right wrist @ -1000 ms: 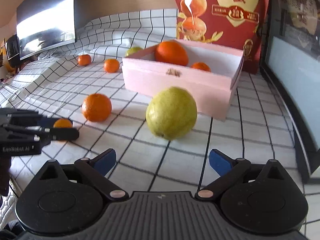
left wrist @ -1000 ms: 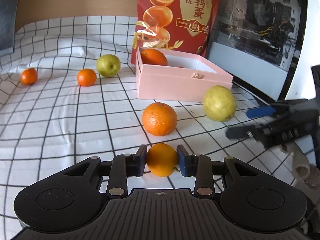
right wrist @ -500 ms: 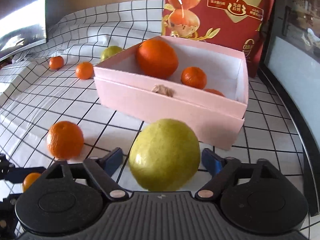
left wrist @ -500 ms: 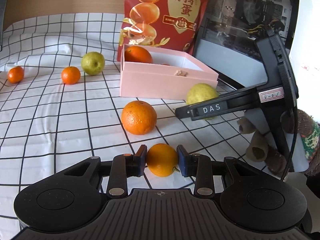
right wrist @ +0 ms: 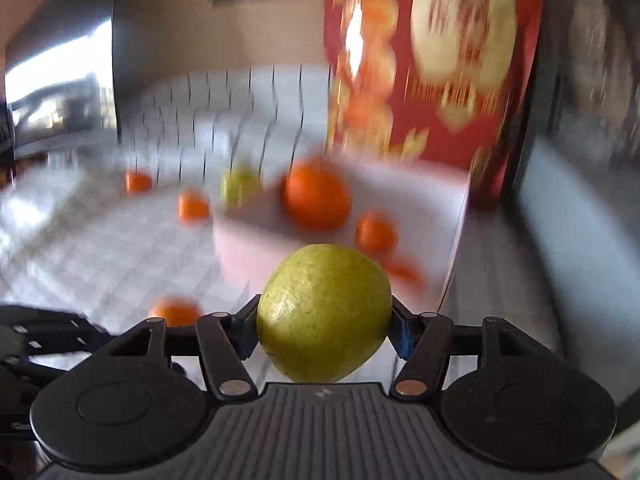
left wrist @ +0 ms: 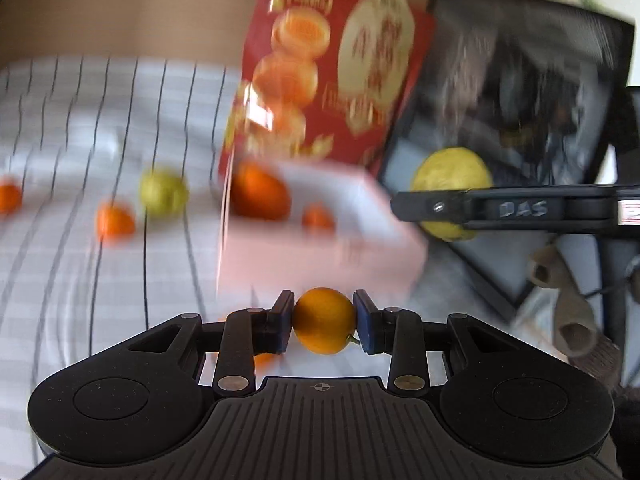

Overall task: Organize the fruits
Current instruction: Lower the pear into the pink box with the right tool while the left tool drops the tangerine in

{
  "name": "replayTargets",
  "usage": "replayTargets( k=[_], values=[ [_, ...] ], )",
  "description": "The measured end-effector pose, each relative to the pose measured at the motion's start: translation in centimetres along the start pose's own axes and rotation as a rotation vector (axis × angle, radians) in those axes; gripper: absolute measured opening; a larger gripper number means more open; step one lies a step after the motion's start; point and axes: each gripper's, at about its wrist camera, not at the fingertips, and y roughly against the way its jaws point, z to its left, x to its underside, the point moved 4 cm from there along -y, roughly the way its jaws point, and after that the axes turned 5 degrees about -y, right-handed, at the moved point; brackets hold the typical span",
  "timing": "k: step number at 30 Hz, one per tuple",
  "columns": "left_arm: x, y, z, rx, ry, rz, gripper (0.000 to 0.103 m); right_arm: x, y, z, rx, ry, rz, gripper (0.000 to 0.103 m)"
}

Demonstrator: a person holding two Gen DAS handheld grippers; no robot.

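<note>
Transport step: a small orange [left wrist: 324,320] is clamped in the left claw [left wrist: 323,322], while the right claw [right wrist: 324,326] is closing onto a green fruit [right wrist: 324,312]. Next, both are to be carried over the pink box [right wrist: 248,248] and released inside.

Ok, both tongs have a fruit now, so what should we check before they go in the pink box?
1. Left tongs pinching the small orange: ok.
2. Right tongs on the green fruit, jaws closing with it between them: ok.
3. Both fruits off the cloth: ok.
4. Room in the pink box: ok, floor shows beside the big orange.
5. The tongs clear of each other: cannot tell, blurred.
</note>
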Motion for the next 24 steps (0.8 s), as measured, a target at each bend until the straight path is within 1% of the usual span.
replayTargets(
  k=[2,5,7,9,11,13,17,19,21,22,24],
  values=[
    [-3.5,-0.3,-0.2,0.006,0.017,-0.039,0.037,-3.7,1.5,-0.1,0.009,-0.009,-0.061,0.062],
    [-7.9,-1.7,-0.6,0.009,0.04,-0.073,0.037,-8.9,2.5,-0.5,0.041,-0.035,-0.11,0.062],
    [-9.8,-3.0,-0.6,0.005,0.047,-0.08,0.037,-11.5,2.4,-0.6,0.087,-0.025,-0.133,0.062],
    [-10.7,-4.7,-0.3,0.009,0.055,-0.069,0.037,-13.3,1.9,-0.6,0.134,-0.017,-0.137,0.062],
    [-10.9,-7.1,0.0,0.006,0.052,-0.029,0.037,-14.5,1.2,-0.9,0.155,-0.02,-0.132,0.062],
    [-10.0,-9.4,0.5,-0.007,0.046,0.019,0.037,-14.9,0.3,-1.4,0.162,-0.034,-0.121,0.062],
    [-7.1,-13.9,1.3,-0.006,0.048,0.161,0.037,-14.6,-1.3,-3.0,0.144,-0.097,-0.068,0.062],
    [-5.8,-15.3,1.4,-0.031,0.036,0.219,0.037,-14.1,-2.0,-4.0,0.134,-0.136,-0.033,0.062],
    [-5.2,-15.6,1.6,-0.041,0.036,0.225,0.037,-13.5,-2.4,-4.9,0.142,-0.156,-0.014,0.062],
    [-5.3,-15.4,1.8,-0.036,0.05,0.21,0.037,-13.2,-2.6,-5.3,0.149,-0.16,-0.009,0.062],
    [-5.9,-14.2,2.5,-0.004,0.097,0.147,0.037,-12.7,-3.1,-6.1,0.161,-0.17,0.005,0.062]
  ],
)
